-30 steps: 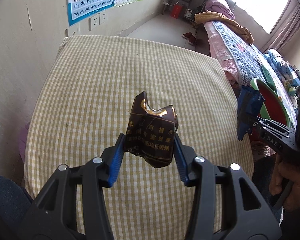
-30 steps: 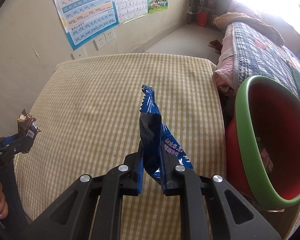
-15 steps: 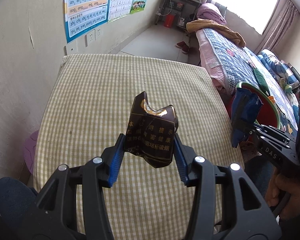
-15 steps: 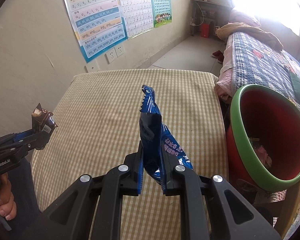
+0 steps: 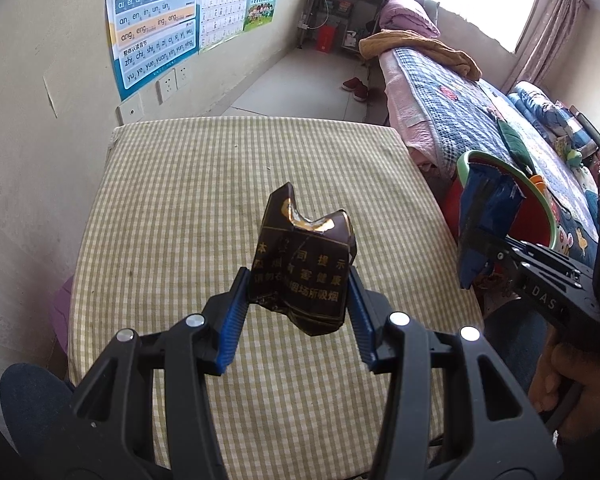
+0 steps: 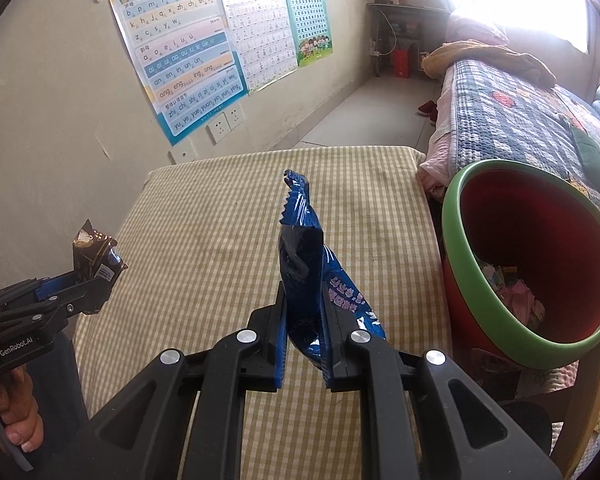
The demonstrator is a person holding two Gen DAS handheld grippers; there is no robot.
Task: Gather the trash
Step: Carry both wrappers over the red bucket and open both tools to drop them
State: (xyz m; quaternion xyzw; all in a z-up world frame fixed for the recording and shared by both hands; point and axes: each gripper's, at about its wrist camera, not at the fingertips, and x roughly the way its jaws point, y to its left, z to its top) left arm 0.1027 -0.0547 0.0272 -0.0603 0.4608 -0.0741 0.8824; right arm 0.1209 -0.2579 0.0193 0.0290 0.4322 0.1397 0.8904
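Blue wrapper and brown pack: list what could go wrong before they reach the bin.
1. The right gripper pinches only the lower part of the blue wrapper; its tall, floppy top could catch the green rim of the bin and spill outside.
2. The left gripper holds the crumpled brown pack over the checked table, farther from the bin; released early, it likely lands on the cloth.
3. Both grippers heading to the same bin could collide.

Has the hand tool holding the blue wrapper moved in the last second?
Yes. The right gripper with the blue wrapper has pulled back and up: the table sits farther off.
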